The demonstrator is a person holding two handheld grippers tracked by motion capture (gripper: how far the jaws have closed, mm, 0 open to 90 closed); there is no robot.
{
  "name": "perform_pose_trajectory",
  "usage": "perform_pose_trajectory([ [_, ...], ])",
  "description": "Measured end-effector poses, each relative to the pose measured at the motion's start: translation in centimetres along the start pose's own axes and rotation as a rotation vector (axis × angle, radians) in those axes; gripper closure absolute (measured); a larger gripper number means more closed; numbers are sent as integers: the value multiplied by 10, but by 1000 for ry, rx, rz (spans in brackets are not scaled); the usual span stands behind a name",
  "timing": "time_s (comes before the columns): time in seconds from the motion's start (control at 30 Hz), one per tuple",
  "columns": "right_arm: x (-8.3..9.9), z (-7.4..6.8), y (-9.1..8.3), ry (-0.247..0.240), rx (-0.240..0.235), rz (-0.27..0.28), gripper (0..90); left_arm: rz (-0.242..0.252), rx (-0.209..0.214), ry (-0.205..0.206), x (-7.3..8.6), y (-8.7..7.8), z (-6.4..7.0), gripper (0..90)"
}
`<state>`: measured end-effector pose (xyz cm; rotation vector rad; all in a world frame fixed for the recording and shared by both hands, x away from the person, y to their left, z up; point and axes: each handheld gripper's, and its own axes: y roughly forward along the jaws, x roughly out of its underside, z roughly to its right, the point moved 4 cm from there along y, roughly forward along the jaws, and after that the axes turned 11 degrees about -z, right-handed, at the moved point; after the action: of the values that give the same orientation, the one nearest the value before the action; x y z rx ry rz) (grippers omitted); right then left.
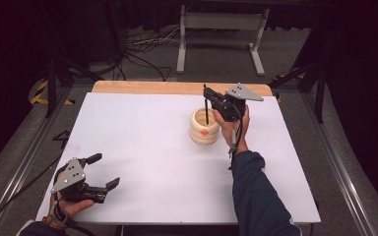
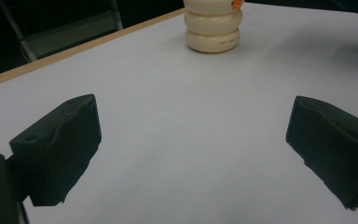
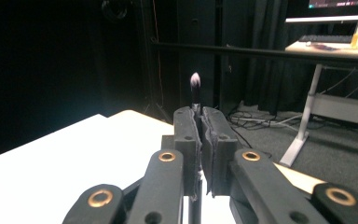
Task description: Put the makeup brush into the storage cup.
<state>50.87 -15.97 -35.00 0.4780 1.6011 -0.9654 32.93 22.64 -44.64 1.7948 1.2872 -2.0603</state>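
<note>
White table (image 1: 142, 162): right gripper (image 3: 200, 119) hides brush (image 3: 195, 88) handle.

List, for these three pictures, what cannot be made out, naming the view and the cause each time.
- Inside of the cream ribbed holder: high view, too small and shadowed; left gripper view, top cut off by the edge.
- Lower end of the thin brush: high view, sunk in the holder; right gripper view, covered by the right gripper.
- Print on the holder: left gripper view, too small.
- Orange mark: both views, too small.

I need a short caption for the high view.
Right gripper holds a brush upright over the holder; left gripper open.
</note>
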Motion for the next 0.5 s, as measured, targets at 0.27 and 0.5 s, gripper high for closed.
perform_pose_trajectory([
  [0.27,17,-2,6,12,-1,-19,856,-1,-3,-4,0,-1,0,40],
  [0.5,29,-1,5,34,-7,-22,856,-5,-4,1,1,0,0,41],
])
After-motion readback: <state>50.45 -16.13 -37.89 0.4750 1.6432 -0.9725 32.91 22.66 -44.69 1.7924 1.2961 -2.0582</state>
